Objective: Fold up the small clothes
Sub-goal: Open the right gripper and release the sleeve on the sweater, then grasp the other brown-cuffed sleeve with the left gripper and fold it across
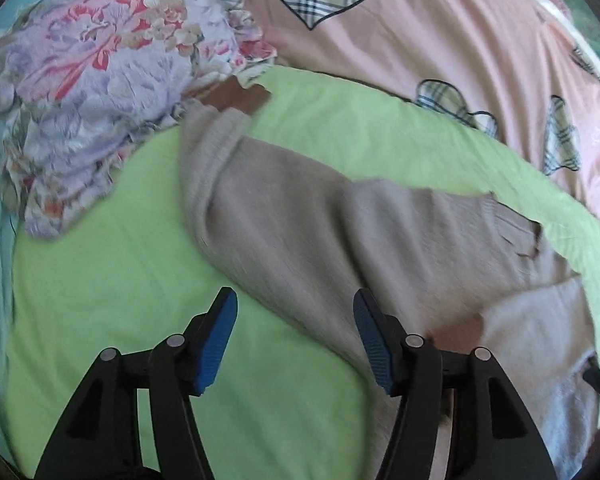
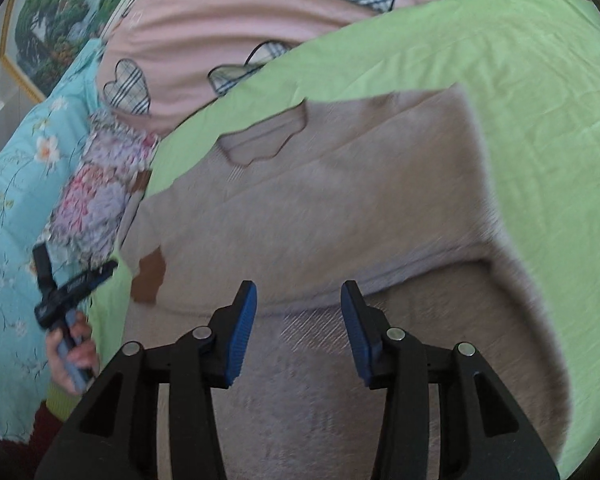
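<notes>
A: Where is the sweater found, and what could go wrong with it?

B: It is spread over the green sheet on the bed, through the middle of the left wrist view and filling the lower centre of the right wrist view. One fold seems already laid: a doubled edge is seen just above the right tongs. That layer could be dragged open if a tip catches the fuzzy knit. A sleeve is stretched toward the upper left of the left wrist view, its brown cuff close to or touching the flowered cloth; whether it is tucked under cannot be told. If that sleeve is lifted carelessly, the flowered cloth could be pulled along.

A: How are the tongs held?

B: Both pairs are seen spread, with nothing pinched. The left tongs are seen over the sweater's edge and the green sheet; the right ones are seen over the sweater's body. Both views are blurred, so a pinch made now could miss the edge or gather the sheet as well.

A: And the count?

B: One sweater, with two brown patches seen in the right wrist view; one flowered cloth; one green sheet; one pink cover with checked hearts; one blue flowered quilt; one framed picture at upper left. Two pairs of tongs are counted, and one hand is seen at lower left, gripping the other handle.
</notes>
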